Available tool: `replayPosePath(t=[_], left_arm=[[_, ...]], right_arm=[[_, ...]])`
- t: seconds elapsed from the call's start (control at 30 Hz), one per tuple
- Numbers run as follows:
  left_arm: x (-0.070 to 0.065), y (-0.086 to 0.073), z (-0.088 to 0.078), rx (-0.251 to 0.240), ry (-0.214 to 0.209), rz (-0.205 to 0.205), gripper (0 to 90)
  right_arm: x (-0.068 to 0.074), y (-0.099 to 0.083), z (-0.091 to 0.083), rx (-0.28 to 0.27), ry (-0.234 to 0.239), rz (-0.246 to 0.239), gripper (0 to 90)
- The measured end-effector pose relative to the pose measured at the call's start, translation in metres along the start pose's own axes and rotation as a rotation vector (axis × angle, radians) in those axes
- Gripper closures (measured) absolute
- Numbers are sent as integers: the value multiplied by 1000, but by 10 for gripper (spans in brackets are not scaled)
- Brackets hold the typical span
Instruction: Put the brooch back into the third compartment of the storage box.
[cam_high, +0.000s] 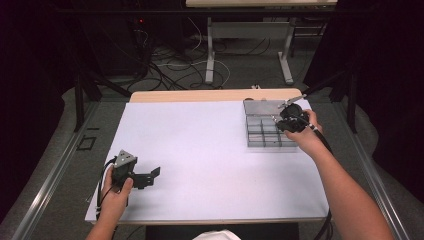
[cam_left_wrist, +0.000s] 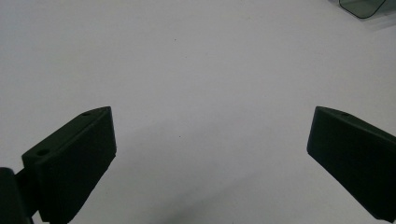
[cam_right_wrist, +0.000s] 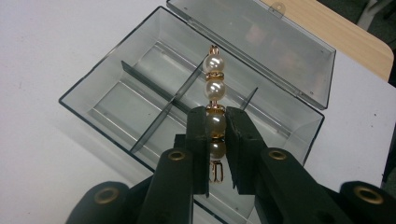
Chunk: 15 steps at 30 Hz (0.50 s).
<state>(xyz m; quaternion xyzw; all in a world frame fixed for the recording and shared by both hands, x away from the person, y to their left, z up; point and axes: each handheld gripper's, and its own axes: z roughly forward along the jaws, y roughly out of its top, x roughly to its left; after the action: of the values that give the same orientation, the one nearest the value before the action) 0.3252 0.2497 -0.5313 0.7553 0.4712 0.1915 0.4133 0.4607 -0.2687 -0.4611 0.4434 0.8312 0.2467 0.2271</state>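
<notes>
Above the open divided box (cam_right_wrist: 140, 100) – compartments bare – right claw (cam_right_wrist: 215, 140) pinches pearl strand (cam_right_wrist: 214, 88); left claw (cam_left_wrist: 210, 154) spread.

The open compartment box (cam_high: 265, 129) sits at the table's (cam_high: 200, 150) far right corner.

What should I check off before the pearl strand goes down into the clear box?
1. Grip: right gripper fingers clamp the pearl strand: ok.
2. Lid of the clear box open: ok.
3. Compartments free of other items: ok where visible.
4. Strand over the box: ok; which compartment, cannot tell.
5. Left gripper open and away from the box: ok.
</notes>
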Motion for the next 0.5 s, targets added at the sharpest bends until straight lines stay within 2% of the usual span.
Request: replayPosePath(t=[0.1, 0.5], left_arm=[[0, 0, 0, 2, -4, 1, 11], [1, 0, 0, 5, -3, 0, 10]], right_arm=[[-2, 0, 2, 6, -9, 17, 806], [-10, 3, 9, 6, -44, 19, 806]])
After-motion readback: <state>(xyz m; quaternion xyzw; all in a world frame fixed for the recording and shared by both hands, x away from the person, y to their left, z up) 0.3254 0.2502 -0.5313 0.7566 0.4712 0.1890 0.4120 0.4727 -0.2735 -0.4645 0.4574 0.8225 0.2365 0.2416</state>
